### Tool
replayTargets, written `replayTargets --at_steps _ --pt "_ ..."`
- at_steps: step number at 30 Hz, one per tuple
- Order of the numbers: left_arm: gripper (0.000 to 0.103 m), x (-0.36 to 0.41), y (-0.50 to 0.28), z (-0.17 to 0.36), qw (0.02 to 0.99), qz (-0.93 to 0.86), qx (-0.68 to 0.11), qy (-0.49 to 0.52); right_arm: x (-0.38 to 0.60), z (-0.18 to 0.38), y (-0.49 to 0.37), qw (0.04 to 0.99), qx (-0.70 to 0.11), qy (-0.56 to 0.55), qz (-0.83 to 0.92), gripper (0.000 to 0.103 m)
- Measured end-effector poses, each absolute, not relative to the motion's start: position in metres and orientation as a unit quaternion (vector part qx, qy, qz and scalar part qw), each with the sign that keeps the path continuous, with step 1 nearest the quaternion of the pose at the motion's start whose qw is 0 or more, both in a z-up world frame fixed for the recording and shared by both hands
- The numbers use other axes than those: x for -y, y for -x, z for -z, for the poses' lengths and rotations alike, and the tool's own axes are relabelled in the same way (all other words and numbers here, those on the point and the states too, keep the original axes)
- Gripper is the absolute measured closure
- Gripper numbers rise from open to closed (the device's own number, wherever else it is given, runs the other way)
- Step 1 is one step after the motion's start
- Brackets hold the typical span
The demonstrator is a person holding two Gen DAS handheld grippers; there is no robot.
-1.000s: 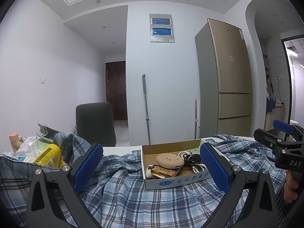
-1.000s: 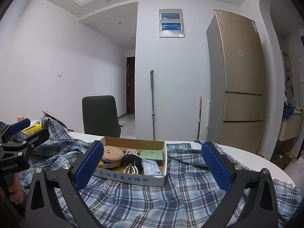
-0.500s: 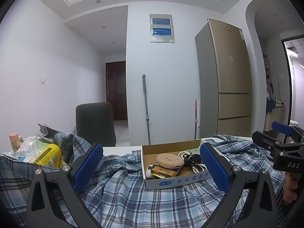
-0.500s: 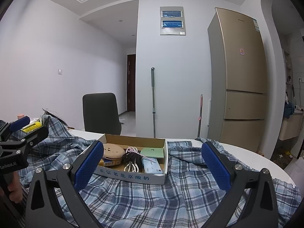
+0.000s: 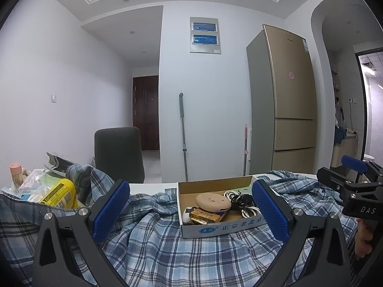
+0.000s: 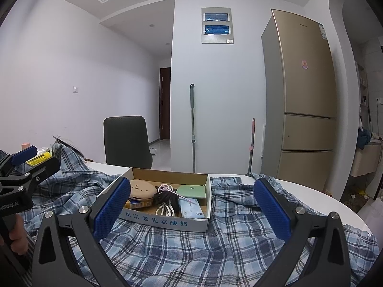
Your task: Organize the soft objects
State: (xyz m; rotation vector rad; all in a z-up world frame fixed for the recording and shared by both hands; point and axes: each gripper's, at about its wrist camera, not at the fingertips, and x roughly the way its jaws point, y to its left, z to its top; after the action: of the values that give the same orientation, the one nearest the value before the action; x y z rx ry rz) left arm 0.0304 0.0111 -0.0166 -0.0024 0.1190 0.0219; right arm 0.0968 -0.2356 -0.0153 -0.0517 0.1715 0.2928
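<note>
- Across the white table [image 6: 311, 195] in front of me lies the blue plaid shirt [image 6: 191, 251], spread wide and rumpled, covering most of the near surface and bunched up toward my left side.
- On top of the shirt sits an open cardboard box [image 6: 165, 222], shallow, holding a round beige case [image 6: 141, 189], a tangle of black and white cables [image 6: 166, 202], a green pad [image 6: 192, 191] and a blue-white packet [image 6: 191, 208].
- Behind the table stand a dark chair [image 6: 126, 141], a gold fridge [image 6: 304, 95] and two mop handles against the wall.
- At the far left edge of the table is a clutter of bags with a yellow bottle [image 5: 59, 193] lying among them, just beside the raised fold of shirt.
- My left gripper [image 5: 191, 211] hovers low over the shirt, level and pointing at the box, its blue pads spread wide apart with nothing between them.
- My right gripper [image 6: 192, 211] hangs at about the same height beside it, also aimed forward over the shirt, its jaws just as wide and empty.
- My right hand [image 5: 363, 239] shows only as fingers curled round the handle at the edge of the left view; my left hand [image 6: 16, 236] grips its handle likewise.
</note>
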Motion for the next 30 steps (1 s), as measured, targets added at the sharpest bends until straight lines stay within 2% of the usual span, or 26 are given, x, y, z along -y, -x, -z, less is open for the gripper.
replayTargets --at_steps 30 --pt "0.0 -0.0109 -0.0334 0.0206 0.998 -0.013 -0.064 0.01 0.2392 0.0166 -0.0961 0.985 -0.082 0.029 -0.146 0.0"
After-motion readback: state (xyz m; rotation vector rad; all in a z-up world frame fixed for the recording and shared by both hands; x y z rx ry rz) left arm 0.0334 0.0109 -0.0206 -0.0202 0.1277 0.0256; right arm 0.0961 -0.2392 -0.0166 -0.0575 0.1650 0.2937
